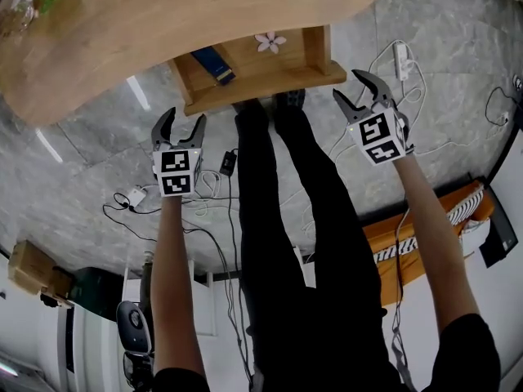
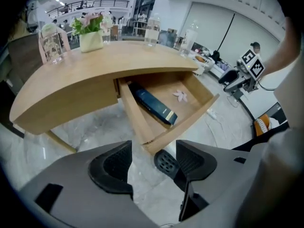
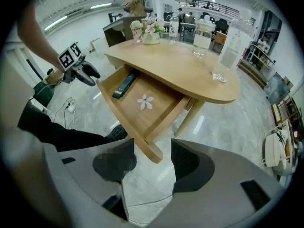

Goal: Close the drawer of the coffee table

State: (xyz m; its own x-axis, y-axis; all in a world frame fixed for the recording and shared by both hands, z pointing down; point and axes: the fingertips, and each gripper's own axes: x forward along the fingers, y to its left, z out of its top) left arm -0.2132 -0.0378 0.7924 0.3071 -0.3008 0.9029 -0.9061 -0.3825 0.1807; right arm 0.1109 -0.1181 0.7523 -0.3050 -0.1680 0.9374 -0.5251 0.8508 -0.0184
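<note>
The wooden coffee table [image 1: 147,31] has its drawer [image 1: 260,73] pulled out toward me. Inside lie a dark blue box [image 1: 214,64] and a pale flower [image 1: 270,41]. My left gripper [image 1: 184,118] hangs open just off the drawer front's left corner, nothing between its jaws. My right gripper [image 1: 350,86] is open off the right corner, also empty. In the left gripper view the drawer front [image 2: 186,124] sits just beyond the open left gripper [image 2: 152,161]. In the right gripper view the front's corner [image 3: 152,152] lies between the tips of the open right gripper [image 3: 151,161], apart from both.
My legs [image 1: 286,219] and a shoe [image 2: 167,163] stand right before the drawer. Cables and a charger [image 1: 135,196] trail over the marble floor; a power strip [image 1: 400,55] lies right. A flower vase [image 2: 90,37] and clear bottles [image 3: 232,49] stand on the tabletop. An orange object [image 1: 425,227] is behind right.
</note>
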